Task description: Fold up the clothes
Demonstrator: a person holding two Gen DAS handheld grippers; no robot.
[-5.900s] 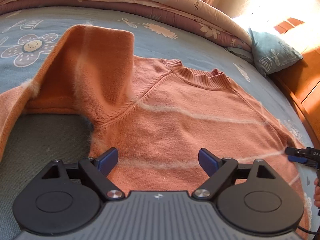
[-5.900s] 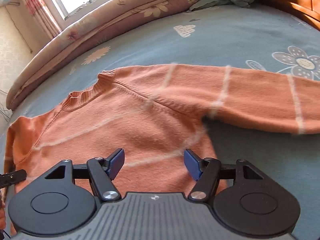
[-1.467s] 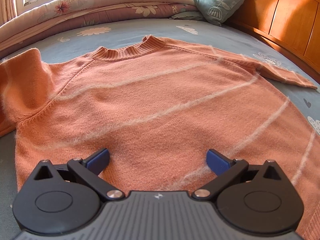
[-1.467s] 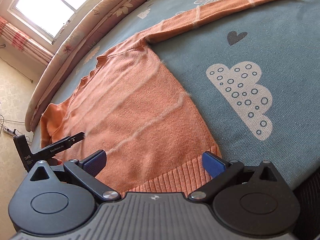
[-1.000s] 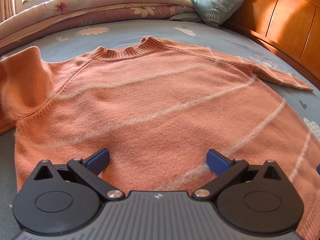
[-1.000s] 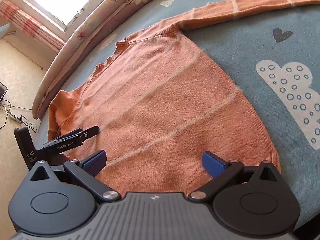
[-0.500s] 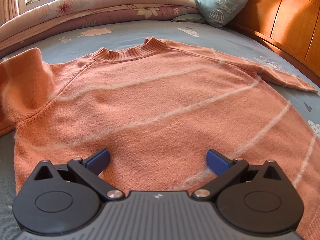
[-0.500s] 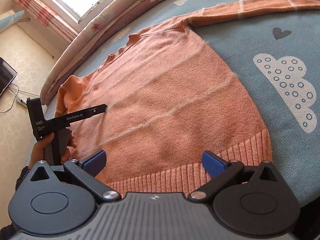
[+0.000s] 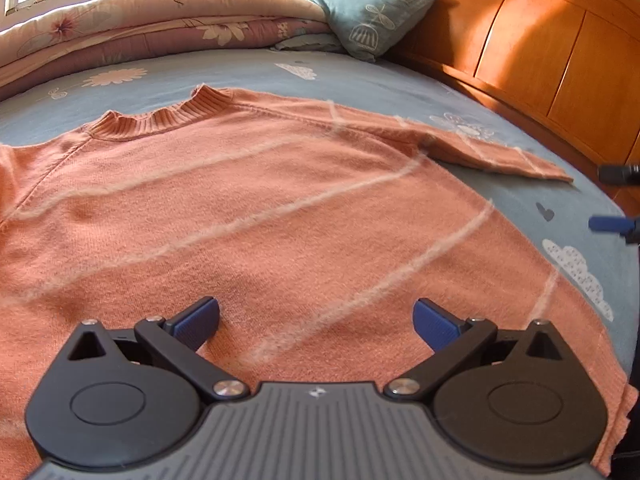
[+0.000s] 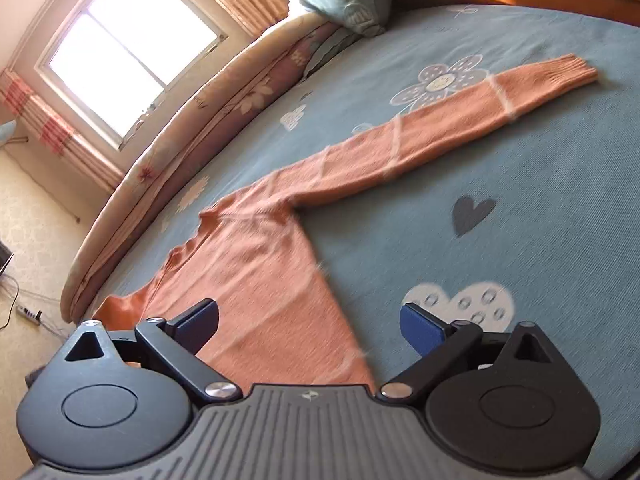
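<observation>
An orange knit sweater (image 9: 248, 208) with thin pale stripes lies flat on the blue bed sheet (image 9: 360, 80), collar toward the quilt. One sleeve (image 10: 420, 136) stretches straight out across the sheet. My left gripper (image 9: 316, 318) hovers open over the sweater's lower body, nothing between its blue pads. My right gripper (image 10: 308, 320) is over the sweater's side edge near the hem; its jaws are closing and stand wide, with no cloth pinched between them. The right gripper's fingertips (image 9: 608, 224) show at the right edge of the left wrist view.
A rolled floral quilt (image 9: 160, 28) and a teal pillow (image 9: 372, 12) lie along the far side of the bed. A wooden headboard (image 9: 540, 52) runs along the right. A window (image 10: 128, 48), curtains and floor with cables (image 10: 24, 312) are at the left.
My right gripper swung right toward the outstretched sleeve, and the left gripper dropped out of its view. The left gripper shifted right along the sweater; the folded left sleeve left its view.
</observation>
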